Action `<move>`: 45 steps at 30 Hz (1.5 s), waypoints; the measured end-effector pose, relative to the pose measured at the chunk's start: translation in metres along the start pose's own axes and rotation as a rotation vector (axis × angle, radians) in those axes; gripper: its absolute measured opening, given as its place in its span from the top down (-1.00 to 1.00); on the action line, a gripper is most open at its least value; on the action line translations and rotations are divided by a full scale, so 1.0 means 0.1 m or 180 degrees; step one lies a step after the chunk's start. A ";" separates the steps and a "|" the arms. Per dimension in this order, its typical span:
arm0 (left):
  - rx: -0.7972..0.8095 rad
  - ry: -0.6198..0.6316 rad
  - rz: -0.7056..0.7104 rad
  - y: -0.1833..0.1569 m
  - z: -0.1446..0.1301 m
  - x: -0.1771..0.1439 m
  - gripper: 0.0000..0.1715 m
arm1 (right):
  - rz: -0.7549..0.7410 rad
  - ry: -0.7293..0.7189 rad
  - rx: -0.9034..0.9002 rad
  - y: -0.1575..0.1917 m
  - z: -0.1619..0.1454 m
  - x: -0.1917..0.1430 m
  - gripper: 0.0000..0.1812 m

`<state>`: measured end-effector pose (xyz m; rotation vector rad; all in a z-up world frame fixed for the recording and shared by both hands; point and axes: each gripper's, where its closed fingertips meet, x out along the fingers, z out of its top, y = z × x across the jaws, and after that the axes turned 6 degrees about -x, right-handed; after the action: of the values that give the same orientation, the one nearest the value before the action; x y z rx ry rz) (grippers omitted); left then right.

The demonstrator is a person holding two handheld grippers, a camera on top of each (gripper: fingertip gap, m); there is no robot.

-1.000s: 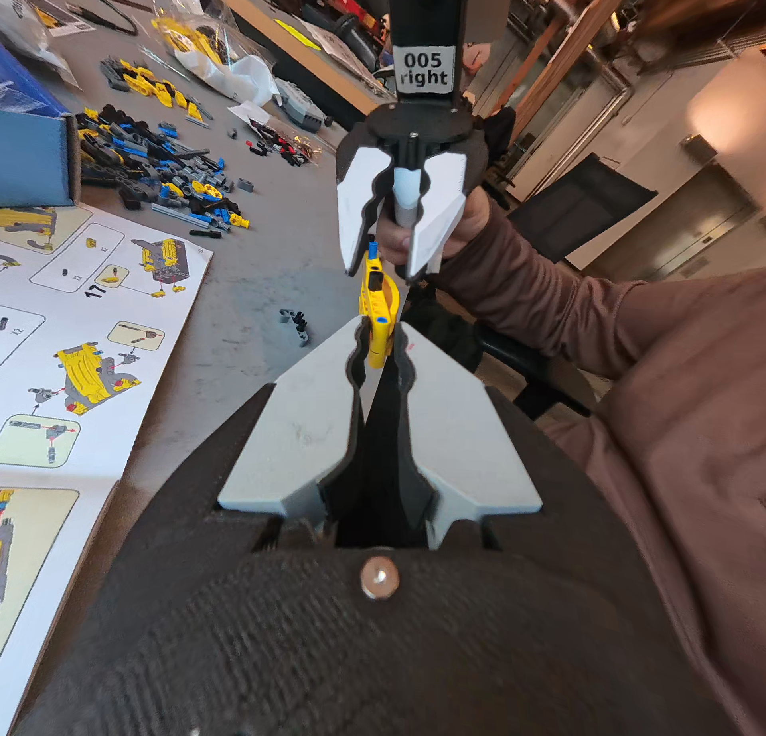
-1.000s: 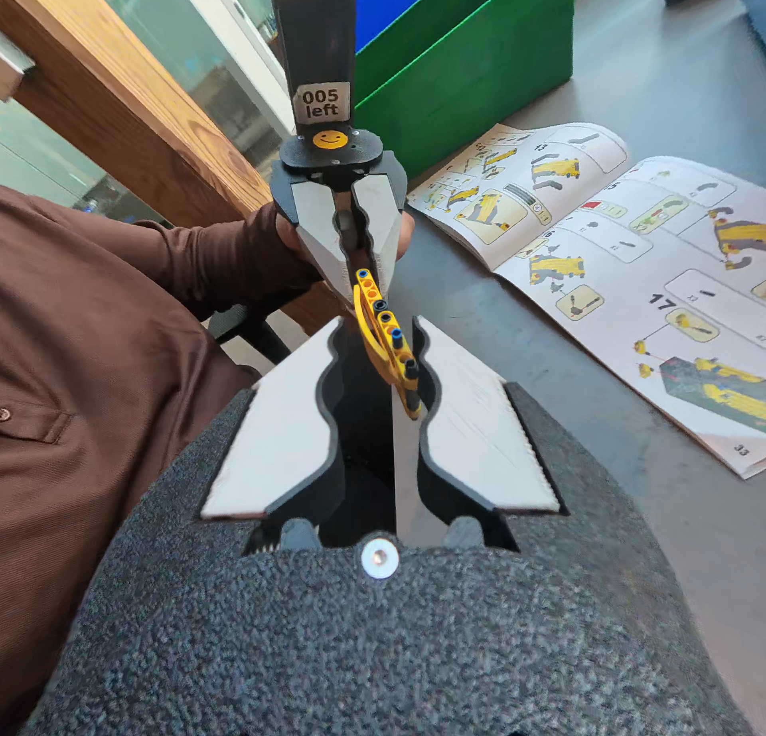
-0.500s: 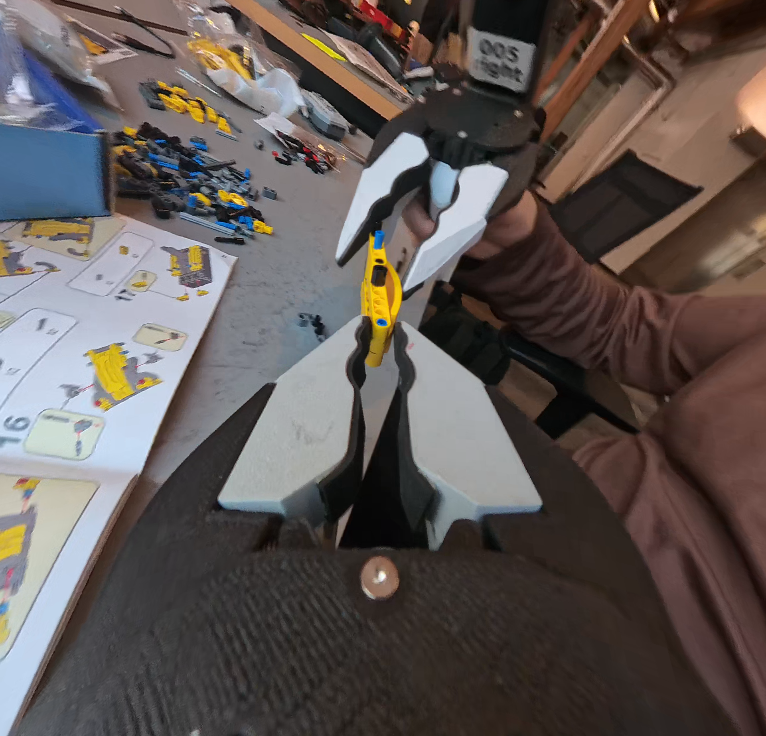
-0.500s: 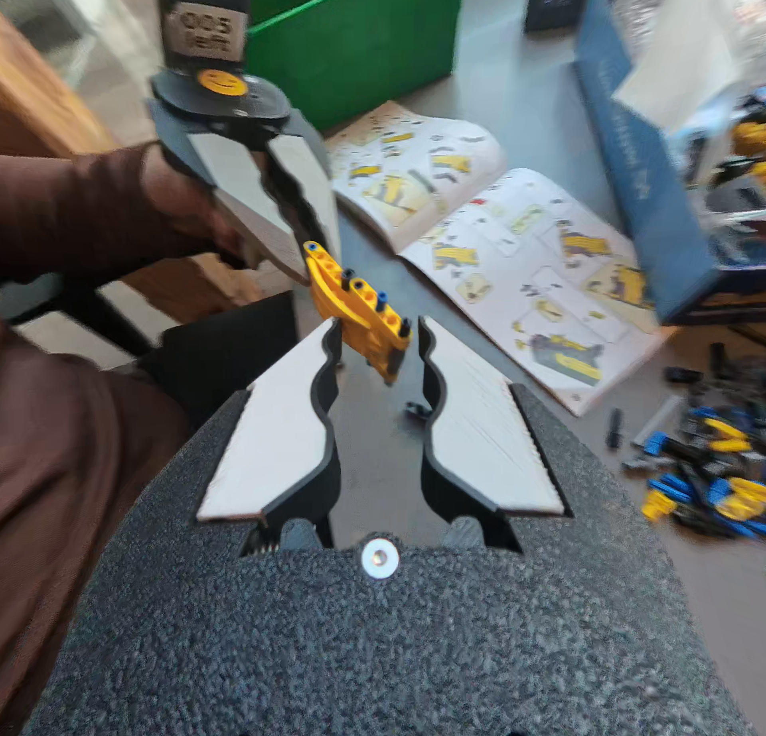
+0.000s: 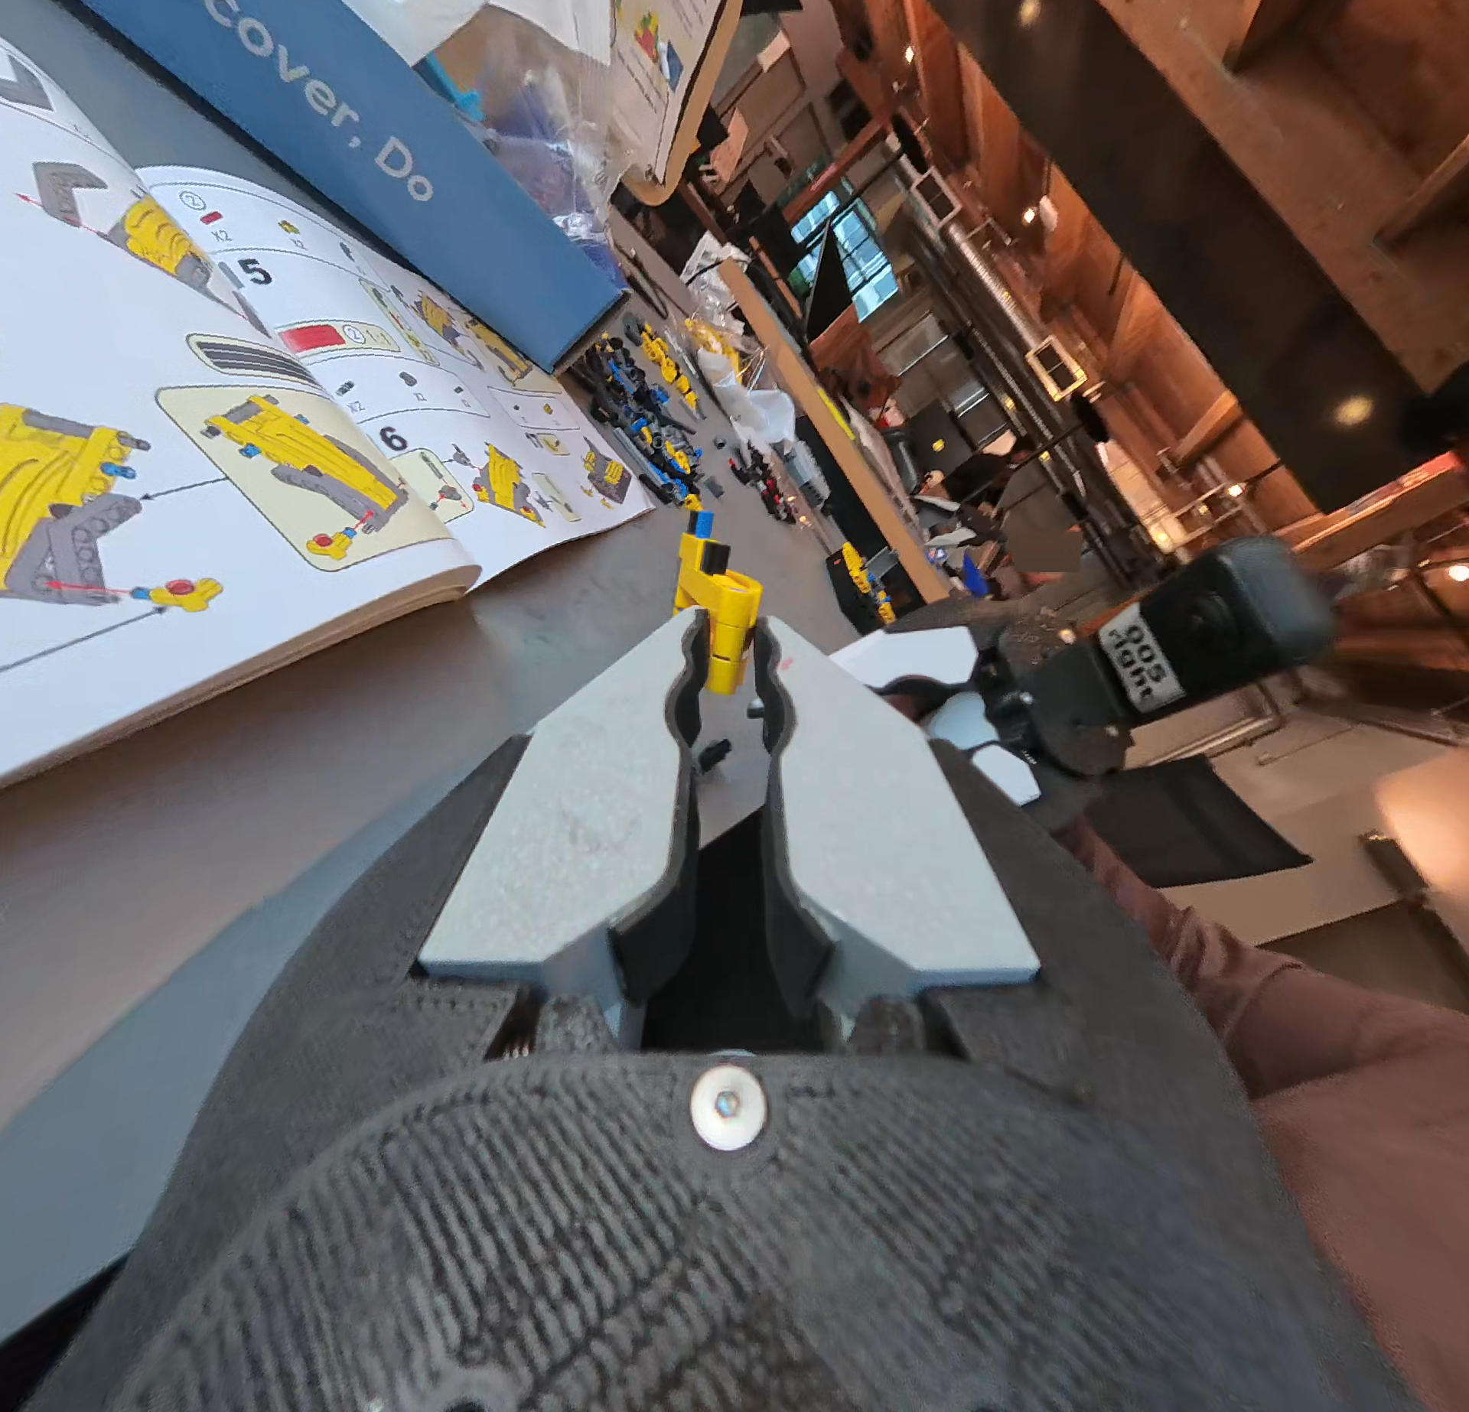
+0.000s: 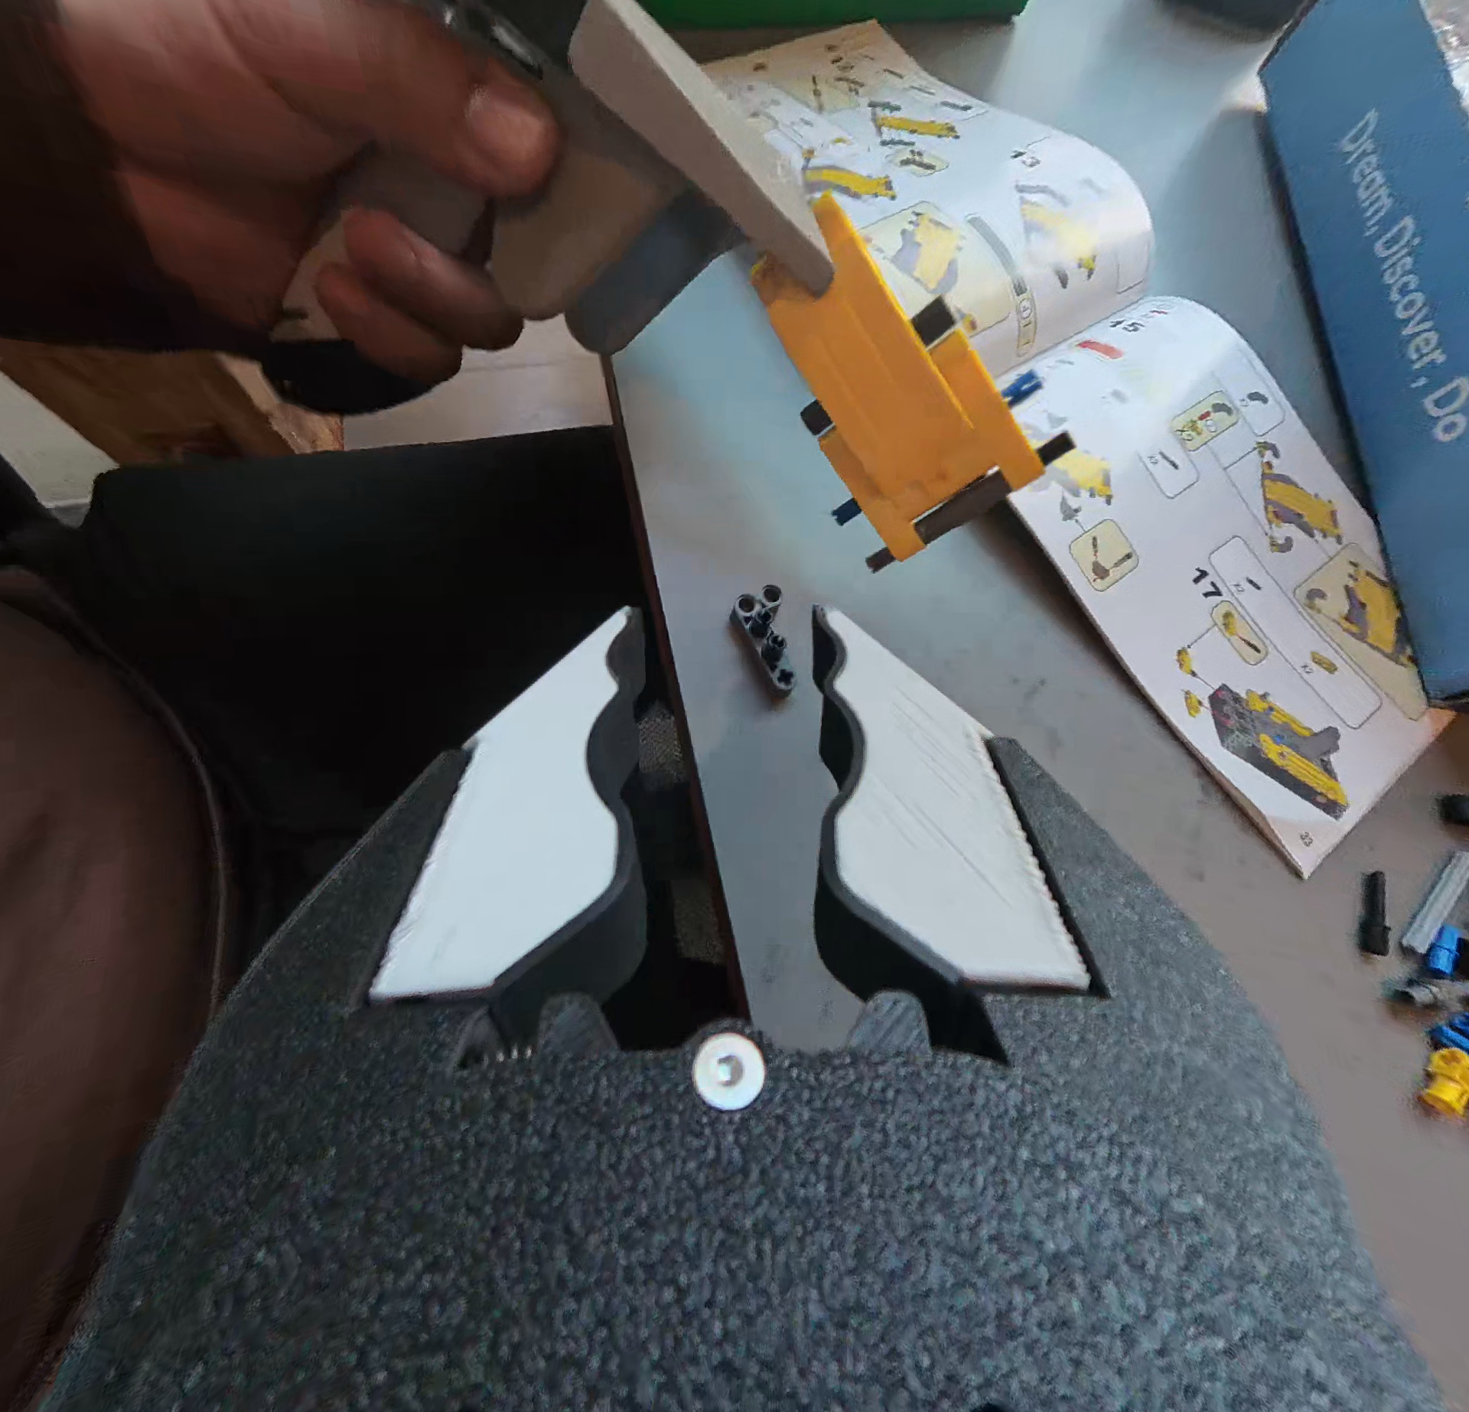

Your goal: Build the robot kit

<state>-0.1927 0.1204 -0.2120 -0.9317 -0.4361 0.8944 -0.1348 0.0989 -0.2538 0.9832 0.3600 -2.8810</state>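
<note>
The left tongs (image 5: 725,643) pinch a yellow plastic brick assembly (image 5: 713,591) with black and blue pins. The right tongs (image 6: 727,635), spread and empty, hover over the grey table (image 6: 715,436); a small black pinned beam (image 6: 765,641) lies between their tips, long axis roughly along the fingers.

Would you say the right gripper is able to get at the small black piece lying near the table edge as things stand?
Probably yes. The right gripper is open and empty, and the small black piece lies on the table just ahead between its fingertips. The yellow assembly in the left gripper sits farther off.
</note>
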 end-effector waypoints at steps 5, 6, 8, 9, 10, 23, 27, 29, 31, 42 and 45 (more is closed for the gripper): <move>-0.0008 0.0032 -0.0117 -0.06 -0.12 0.03 0.91 | -0.0417 -0.0282 0.0333 -0.29 0.02 -0.11 0.43; -0.0041 -0.0009 -0.0321 -0.16 -0.11 0.04 0.91 | -0.0416 -0.0388 0.0438 -0.33 0.03 -0.15 0.38; -0.0061 0.0015 -0.0817 -0.43 -0.14 0.05 0.91 | -0.0108 -0.0776 0.0684 -0.27 0.17 -0.24 0.32; -0.0043 0.0080 -0.0986 -0.53 -0.19 0.05 0.91 | 0.0179 -0.1025 0.0787 -0.18 0.28 -0.31 0.36; 0.0036 0.0134 -0.1058 -0.57 -0.24 0.07 0.91 | 0.0378 -0.1222 0.0904 -0.14 0.35 -0.38 0.29; 0.0609 0.0518 -0.0991 -0.62 -0.48 0.29 0.87 | 0.0775 -0.1512 0.1615 -0.19 0.09 -0.74 0.84; 0.1185 0.0654 -0.0736 -0.56 -0.52 0.45 0.85 | 0.0712 -0.1597 0.1812 -0.22 0.01 -0.88 0.88; 0.1275 0.0677 -0.0746 -0.58 -0.55 0.52 0.84 | 0.0656 -0.1631 0.1901 -0.24 -0.03 -0.94 0.89; 0.1287 0.0762 -0.0720 -0.55 -0.59 0.60 0.83 | 0.0623 -0.1663 0.2028 -0.26 -0.08 -0.98 0.89; 0.2276 0.0895 -0.0297 -0.40 -0.75 0.72 0.86 | 0.0532 -0.1809 0.2434 -0.36 -0.21 -1.06 0.90; 0.2559 0.0849 -0.0165 -0.38 -0.77 0.73 0.79 | 0.0495 -0.1934 0.2434 -0.41 -0.21 -1.12 0.90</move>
<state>-0.0816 0.1300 -0.2256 -0.2843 0.1386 0.7830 -0.0397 0.1433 -0.1939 0.0961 -0.8570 -2.9787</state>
